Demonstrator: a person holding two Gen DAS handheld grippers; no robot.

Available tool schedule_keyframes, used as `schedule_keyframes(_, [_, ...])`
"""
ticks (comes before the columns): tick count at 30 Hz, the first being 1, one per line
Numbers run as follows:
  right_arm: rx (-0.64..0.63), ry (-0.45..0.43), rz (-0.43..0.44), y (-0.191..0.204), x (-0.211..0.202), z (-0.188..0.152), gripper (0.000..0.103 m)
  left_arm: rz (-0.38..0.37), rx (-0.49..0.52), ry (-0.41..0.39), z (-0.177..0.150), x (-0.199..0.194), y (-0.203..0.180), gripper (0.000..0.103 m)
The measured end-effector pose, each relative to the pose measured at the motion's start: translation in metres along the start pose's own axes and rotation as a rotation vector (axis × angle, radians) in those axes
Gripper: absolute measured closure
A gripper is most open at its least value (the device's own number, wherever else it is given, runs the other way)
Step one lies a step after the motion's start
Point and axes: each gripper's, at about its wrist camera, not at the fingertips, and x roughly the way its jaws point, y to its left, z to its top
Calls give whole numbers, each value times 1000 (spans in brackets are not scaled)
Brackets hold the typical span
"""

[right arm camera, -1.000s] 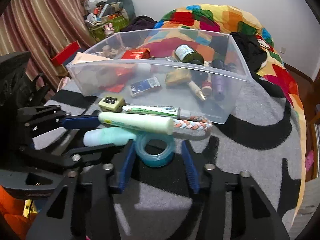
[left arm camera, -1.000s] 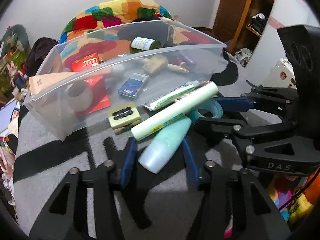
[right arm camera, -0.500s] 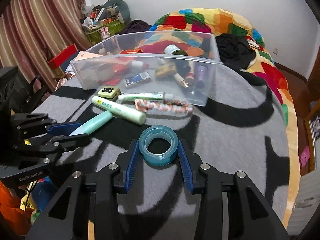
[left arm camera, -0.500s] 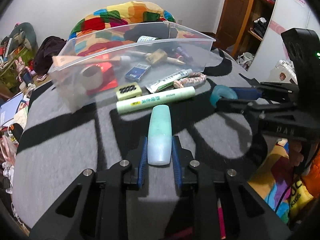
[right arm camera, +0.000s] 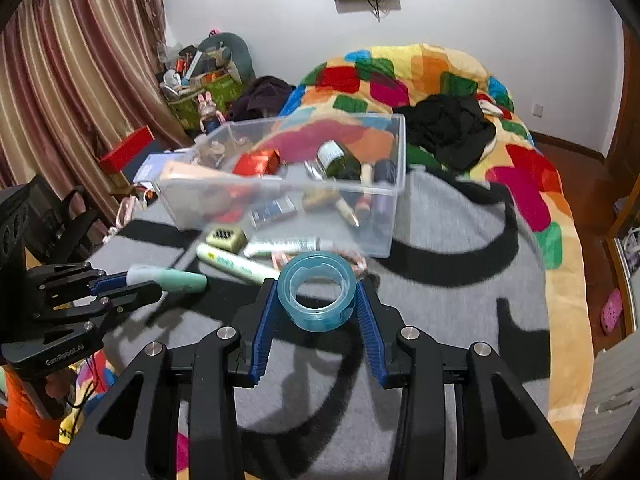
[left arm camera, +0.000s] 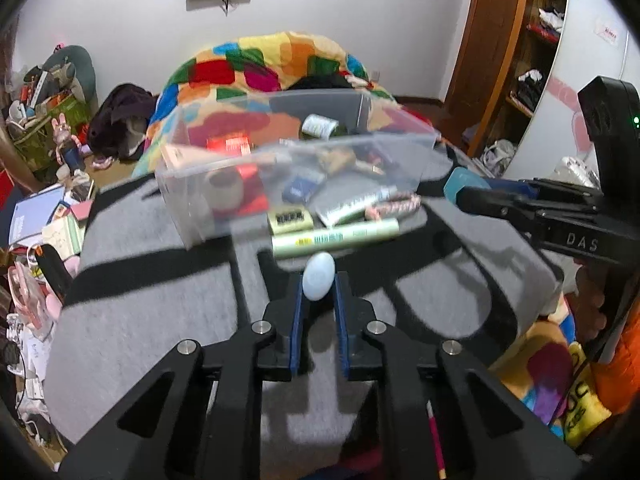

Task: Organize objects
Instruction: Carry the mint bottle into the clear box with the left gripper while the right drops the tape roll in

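Note:
My left gripper [left arm camera: 319, 286] is shut on a pale mint tube [left arm camera: 318, 281] and holds it above the grey blanket; the tube also shows in the right wrist view [right arm camera: 172, 280]. My right gripper [right arm camera: 317, 288] is shut on a blue tape roll [right arm camera: 317, 290], also lifted; in the left wrist view the roll [left arm camera: 460, 186] shows at the right. A clear plastic bin [left arm camera: 280, 184] holding a red box, a green bottle, a blue card and other items stands ahead. In front of it lie a light green tube [left arm camera: 336, 237], a toothpaste tube [right arm camera: 282, 245], a braided rope [left arm camera: 394, 206] and a small yellow box [left arm camera: 290, 220].
The grey blanket with black stripes [right arm camera: 440, 280] covers the surface. A colourful patchwork quilt [right arm camera: 400, 76] and black clothes [right arm camera: 448, 128] lie behind the bin. Clutter sits on the floor at the left [left arm camera: 44, 216]. A wooden wardrobe [left arm camera: 520, 40] stands at the right.
Both grippers have lifted and pulled back from the bin with their objects. The mint tube now points end-on in the left view; the tape roll is raised and tilted.

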Motion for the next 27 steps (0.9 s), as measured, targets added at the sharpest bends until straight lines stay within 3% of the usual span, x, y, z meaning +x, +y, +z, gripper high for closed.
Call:
schedule_keyframes(11, [1, -55, 16, 7, -3, 22, 67, 5, 5, -77, 29, -9, 0, 90])
schedule_keyframes(18, [8, -86, 13, 8, 3, 48, 67, 12, -37, -151, 60, -18, 11, 90])
schedule_keyframes(27, [29, -56, -21, 4, 37, 75, 67, 29, -131, -174, 87, -3, 38, 90])
